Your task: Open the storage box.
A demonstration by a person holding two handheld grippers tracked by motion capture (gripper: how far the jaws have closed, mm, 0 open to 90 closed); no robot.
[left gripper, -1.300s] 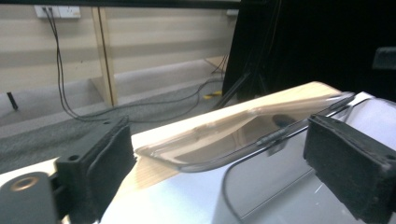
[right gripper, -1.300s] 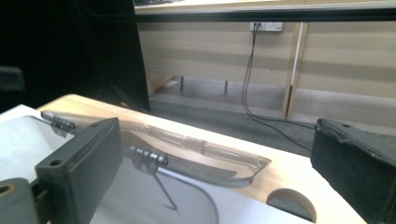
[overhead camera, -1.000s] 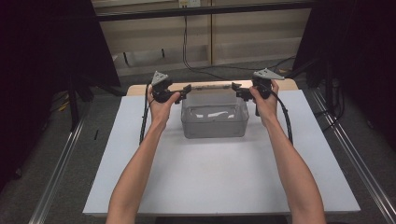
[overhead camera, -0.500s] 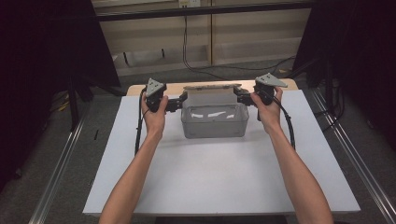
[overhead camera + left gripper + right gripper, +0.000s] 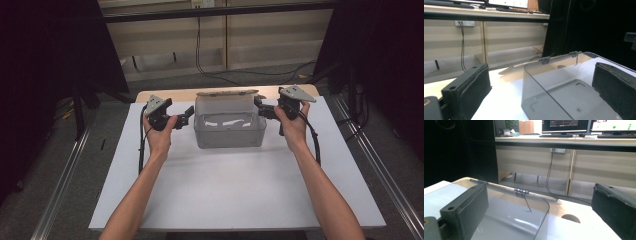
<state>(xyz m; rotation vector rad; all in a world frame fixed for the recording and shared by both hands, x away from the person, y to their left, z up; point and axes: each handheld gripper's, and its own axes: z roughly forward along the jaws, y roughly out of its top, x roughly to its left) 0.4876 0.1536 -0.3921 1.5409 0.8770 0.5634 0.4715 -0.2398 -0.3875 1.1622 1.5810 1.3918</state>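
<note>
A clear grey plastic box stands at the far middle of the white tabletop, its hinged lid tipped up and back. My left gripper is open just off the box's left side, and its jaws point at that side. In the left gripper view the box's near corner sits between the wide-apart jaws of the left gripper. My right gripper is open at the box's right rim. The right gripper looks along the box wall to the lid hinge.
A wooden table edge shows behind the white top. Metal rails run along the floor on both sides. Black curtains flank the table. Cables hang on the back wall. A desk with monitors stands beyond.
Both hands have come slightly lower and nearer to me beside the box. The left gripper has drawn a little away from the box's left side.
</note>
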